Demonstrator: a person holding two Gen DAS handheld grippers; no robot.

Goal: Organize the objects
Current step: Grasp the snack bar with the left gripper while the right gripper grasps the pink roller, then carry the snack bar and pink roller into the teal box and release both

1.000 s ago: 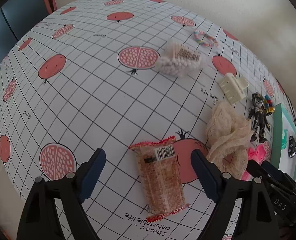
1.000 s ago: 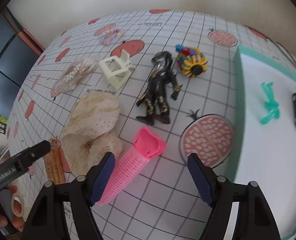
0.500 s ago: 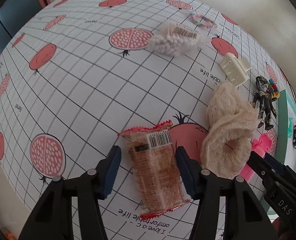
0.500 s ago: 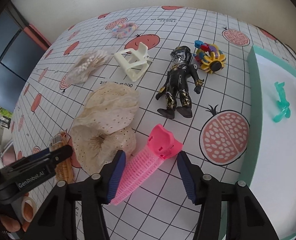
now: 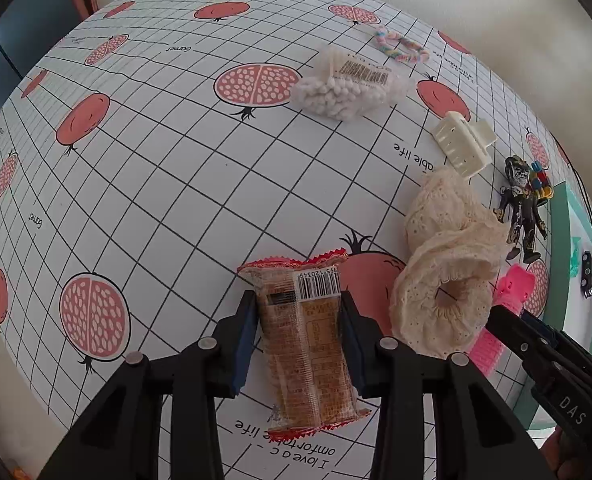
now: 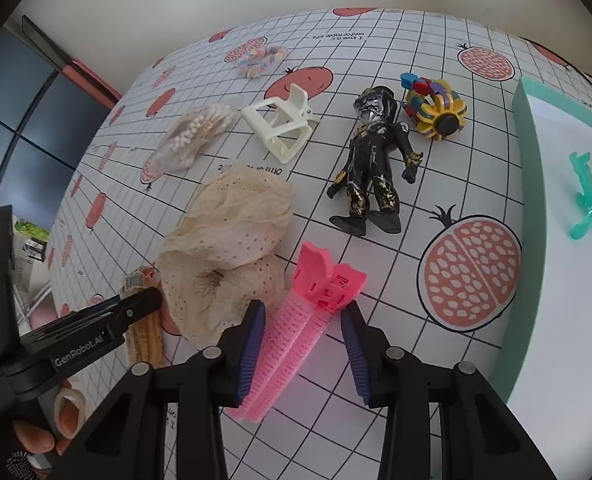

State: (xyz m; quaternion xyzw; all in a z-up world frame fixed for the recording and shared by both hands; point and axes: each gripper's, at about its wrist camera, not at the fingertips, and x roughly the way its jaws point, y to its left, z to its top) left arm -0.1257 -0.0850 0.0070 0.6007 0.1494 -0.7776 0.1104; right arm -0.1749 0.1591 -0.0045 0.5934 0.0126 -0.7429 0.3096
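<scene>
A snack packet (image 5: 308, 356) in clear wrap with red ends lies on the pomegranate-print tablecloth (image 5: 155, 168). My left gripper (image 5: 298, 328) is shut on it, one pad pressed against each long side. In the right wrist view a pink hair roller clip (image 6: 296, 340) lies between the fingers of my right gripper (image 6: 302, 328). Its jaws have narrowed around the clip; the left pad touches it and a thin strip of cloth shows beside the right pad. A cream lace scrunchie (image 6: 227, 248) rests between the two grippers.
Behind lie a black action figure (image 6: 376, 160), a white hair claw (image 6: 283, 128), a bag of cotton swabs (image 6: 191, 140), a colourful toy (image 6: 436, 108) and a pastel hair tie (image 6: 259, 58). A teal tray (image 6: 528, 184) at the right holds a teal clip (image 6: 586, 196).
Both grippers moved forward and narrowed. The left closed from wide open onto the snack packet. The right closed in around the pink roller clip.
</scene>
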